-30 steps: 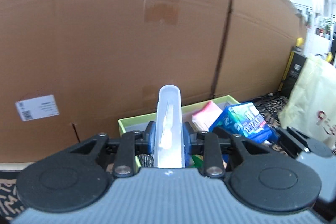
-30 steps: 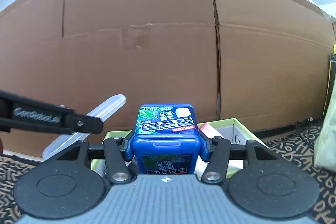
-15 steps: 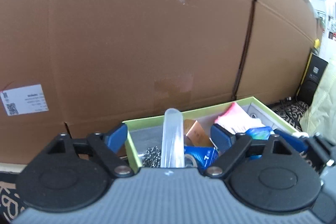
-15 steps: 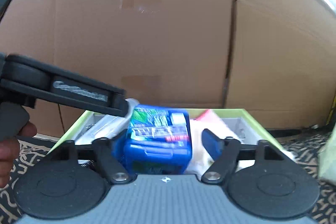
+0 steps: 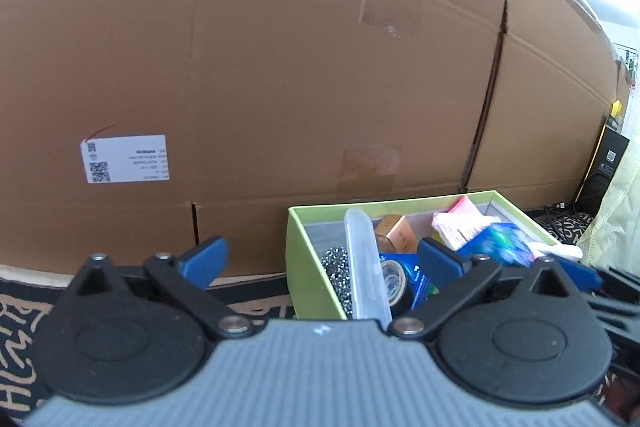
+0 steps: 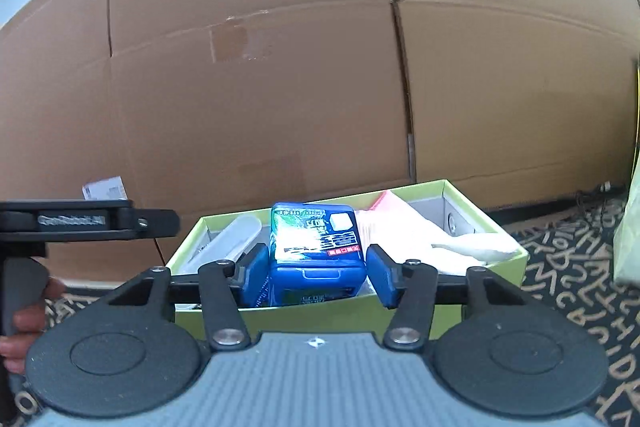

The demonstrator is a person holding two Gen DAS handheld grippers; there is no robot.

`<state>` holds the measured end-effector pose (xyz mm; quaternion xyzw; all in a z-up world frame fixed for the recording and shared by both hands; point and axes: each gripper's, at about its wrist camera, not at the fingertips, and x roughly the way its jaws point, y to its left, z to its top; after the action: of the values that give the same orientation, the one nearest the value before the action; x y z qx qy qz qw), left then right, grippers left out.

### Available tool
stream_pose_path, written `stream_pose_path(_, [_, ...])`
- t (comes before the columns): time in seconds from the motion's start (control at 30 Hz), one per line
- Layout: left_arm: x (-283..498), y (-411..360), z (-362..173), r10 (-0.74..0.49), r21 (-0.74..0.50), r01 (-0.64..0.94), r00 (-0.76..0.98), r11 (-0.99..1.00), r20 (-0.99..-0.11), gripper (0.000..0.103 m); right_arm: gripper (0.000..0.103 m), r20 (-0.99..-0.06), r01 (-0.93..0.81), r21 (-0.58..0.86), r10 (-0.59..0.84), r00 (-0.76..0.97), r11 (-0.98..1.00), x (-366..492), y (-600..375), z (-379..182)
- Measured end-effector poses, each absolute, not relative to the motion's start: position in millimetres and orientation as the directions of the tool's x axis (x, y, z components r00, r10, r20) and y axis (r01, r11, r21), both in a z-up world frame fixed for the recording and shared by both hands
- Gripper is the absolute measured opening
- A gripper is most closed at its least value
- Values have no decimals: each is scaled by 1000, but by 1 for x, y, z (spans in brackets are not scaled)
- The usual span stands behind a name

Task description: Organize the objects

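Note:
A light green box point(image 5: 298, 235) stands on the rug against a cardboard wall. A clear plastic case point(image 5: 362, 267) lies slanted inside it at the left. My left gripper point(image 5: 322, 259) hangs just before the box, wide open and still opening, and its pads touch nothing. In the right wrist view, a blue mint box point(image 6: 318, 251) sits tilted in the green box point(image 6: 320, 319). My right gripper point(image 6: 318, 277) is closing on the mint box, both blue pads against its sides. The clear case point(image 6: 236, 239) shows to its left.
Inside the box lie a heap of metal beads point(image 5: 336, 263), a tape roll point(image 5: 394, 283), a small brown carton point(image 5: 396, 235) and a pink packet point(image 5: 456, 223). The cardboard wall point(image 5: 280, 67) closes the back. A pale bag point(image 5: 616, 211) and cables stand to the right on the patterned rug point(image 6: 568, 267).
My left gripper opened and let go of the clear case, which now lies in the green box. My right gripper lowered the mint box into the box, opened, then narrowed around it again.

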<state>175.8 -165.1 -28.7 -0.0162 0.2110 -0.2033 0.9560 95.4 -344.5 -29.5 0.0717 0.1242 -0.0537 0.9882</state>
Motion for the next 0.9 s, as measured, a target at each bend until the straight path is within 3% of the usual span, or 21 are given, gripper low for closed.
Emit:
stream_pose_path(0.1, [171, -169, -29, -400, -104, 393, 824, 914, -401, 103, 58, -240, 150, 59, -132, 962, 987, 110, -336, -26])
stream_pose_path(0.23, [162, -168, -27, -413, -112, 403, 820, 908, -396, 103, 59, -157, 195, 5, -192, 969, 981, 133, -326, -38])
stream_pose_path(0.3, [154, -162, -25, -415, -110, 406, 820, 907, -395, 103, 62, -189, 162, 8, -158, 969, 987, 141, -325, -48])
stream_pose_path(0.4, [140, -156, -25, -414, -103, 408, 821, 907, -394, 103, 72, -196, 163, 6, -158, 968, 987, 140, -324, -49])
stream_pose_path(0.47, [131, -152, -25, -406, -103, 399, 825, 911, -393, 103, 87, -147, 196, 8, -193, 970, 980, 129, -325, -46])
stream_pose_path(0.57, [116, -144, -29, -396, -110, 386, 825, 916, -403, 103, 92, -114, 220, 72, -211, 971, 973, 107, -330, -46])
stream_pose_path(0.77, [89, -140, -45, -367, -101, 365, 799, 926, -476, 103, 95, -220, 209, 260, -152, 963, 943, 67, -337, -54])
stream_pose_path(0.9, [71, -136, -59, -345, -126, 330, 779, 936, -523, 103, 97, -295, 197, 175, -139, 945, 965, 43, -322, -54])
